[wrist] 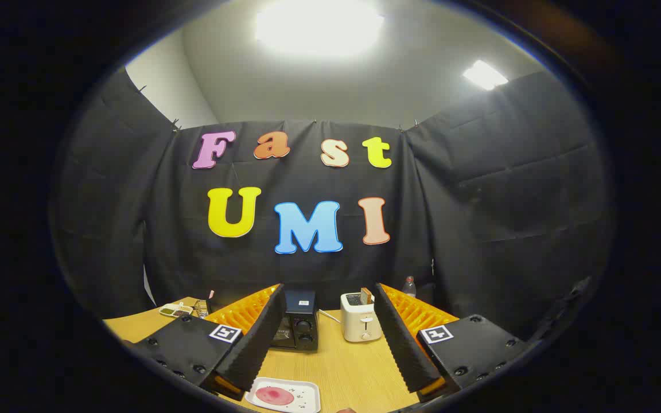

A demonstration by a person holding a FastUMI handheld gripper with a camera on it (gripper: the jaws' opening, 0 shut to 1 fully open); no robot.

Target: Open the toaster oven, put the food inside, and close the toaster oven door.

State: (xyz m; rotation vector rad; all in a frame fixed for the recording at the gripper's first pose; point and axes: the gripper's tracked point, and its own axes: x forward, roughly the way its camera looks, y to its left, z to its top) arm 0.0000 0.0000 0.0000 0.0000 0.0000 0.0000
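We see the gripper [330, 355] held above a wooden table [348, 367], its two fingers [253, 344] spread wide apart with nothing between them but bare tabletop. Both fingers are black on the inner side, with orange ribbed backs, and each mount carries a small square marker.

Just below the gap, close to the left finger's tip, a white tray [284, 396] lies flat on the table; a round pink slice of food [275, 395] rests on it.

Beyond the fingers, toward the booth's wall, the black oven [299, 327] stands with its knobs facing us, partly hidden behind the left finger; we cannot tell how its door stands. To its right, between the fingers and apart from the oven, a white toaster [359, 317] stands with a slice of bread poking out of one slot.

Behind the right finger a bottle [409, 285] stands near the wall. Out past the left finger, a small dish [174, 310] sits at the table's far corner.
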